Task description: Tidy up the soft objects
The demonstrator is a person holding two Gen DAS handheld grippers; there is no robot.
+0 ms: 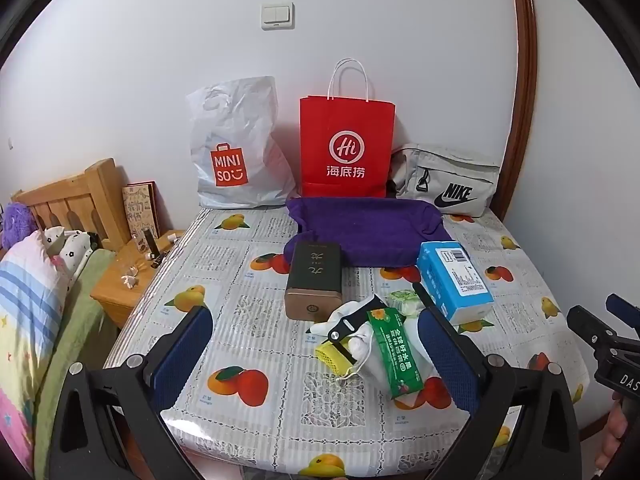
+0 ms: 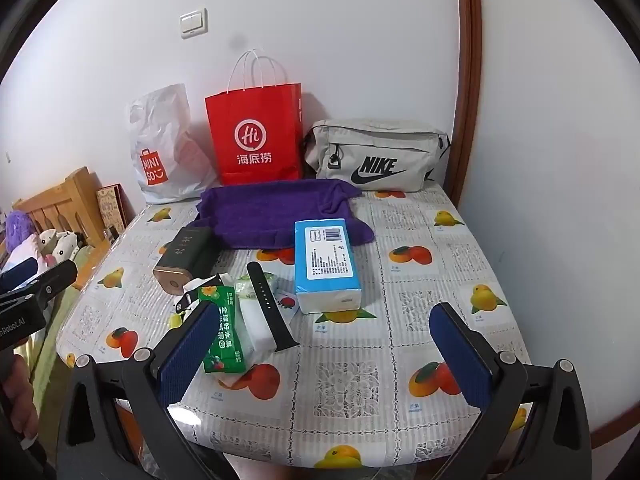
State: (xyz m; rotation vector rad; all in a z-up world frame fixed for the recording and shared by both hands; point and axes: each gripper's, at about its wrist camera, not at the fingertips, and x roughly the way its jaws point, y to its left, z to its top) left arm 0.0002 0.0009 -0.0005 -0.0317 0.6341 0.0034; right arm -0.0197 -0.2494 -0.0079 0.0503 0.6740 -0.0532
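Near the tabletop's far edge lies a rumpled purple terry towel (image 1: 360,232), limp and light; pinch a raised fold. Left gripper (image 1: 316,348) and right gripper (image 2: 324,356) both hover with jaws spread wide, nothing between them.

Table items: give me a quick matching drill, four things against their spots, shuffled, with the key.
Things:
1. red bag
2. Nike pouch
3. tissue pack
4. purple towel

Places:
A. lying flat in front of the red bag
B. against the wall, between the Miniso bag and the pouch
C. back right corner, against the wall
D. mid-table, its far end overlapping the towel

Pairs: 1-B, 2-C, 3-D, 4-A
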